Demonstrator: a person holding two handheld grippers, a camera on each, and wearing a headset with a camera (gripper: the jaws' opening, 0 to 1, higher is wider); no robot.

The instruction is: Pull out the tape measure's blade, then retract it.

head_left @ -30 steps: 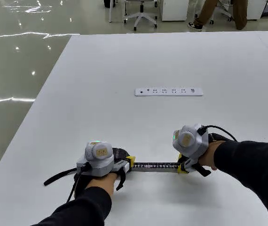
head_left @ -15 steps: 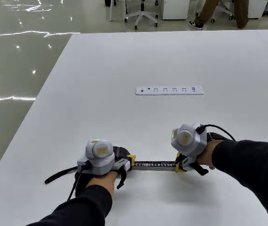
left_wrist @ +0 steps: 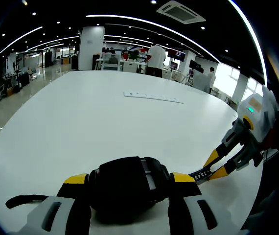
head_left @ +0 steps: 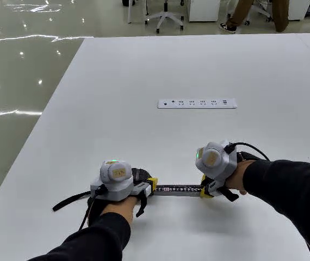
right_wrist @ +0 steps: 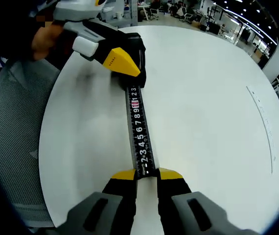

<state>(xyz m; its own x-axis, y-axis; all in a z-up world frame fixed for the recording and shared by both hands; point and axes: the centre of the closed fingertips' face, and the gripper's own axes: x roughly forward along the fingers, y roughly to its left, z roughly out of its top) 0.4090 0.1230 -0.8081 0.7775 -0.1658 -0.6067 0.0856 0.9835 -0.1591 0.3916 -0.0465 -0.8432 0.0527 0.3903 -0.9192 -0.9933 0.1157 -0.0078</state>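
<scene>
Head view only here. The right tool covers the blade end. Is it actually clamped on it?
Observer: Yes. In the right gripper view, the right tool has both yellow-tipped jaws shut on the blade at its end.
Operator: And the case, is it really held?
Observer: In the left gripper view, the black tape measure case sits pinched between the jaws of the left tool.
Operator: Any markings readable?
Observer: In the right gripper view, the numerals run from 2 at the jaws, through a red 10, to 3 by the case.
</scene>
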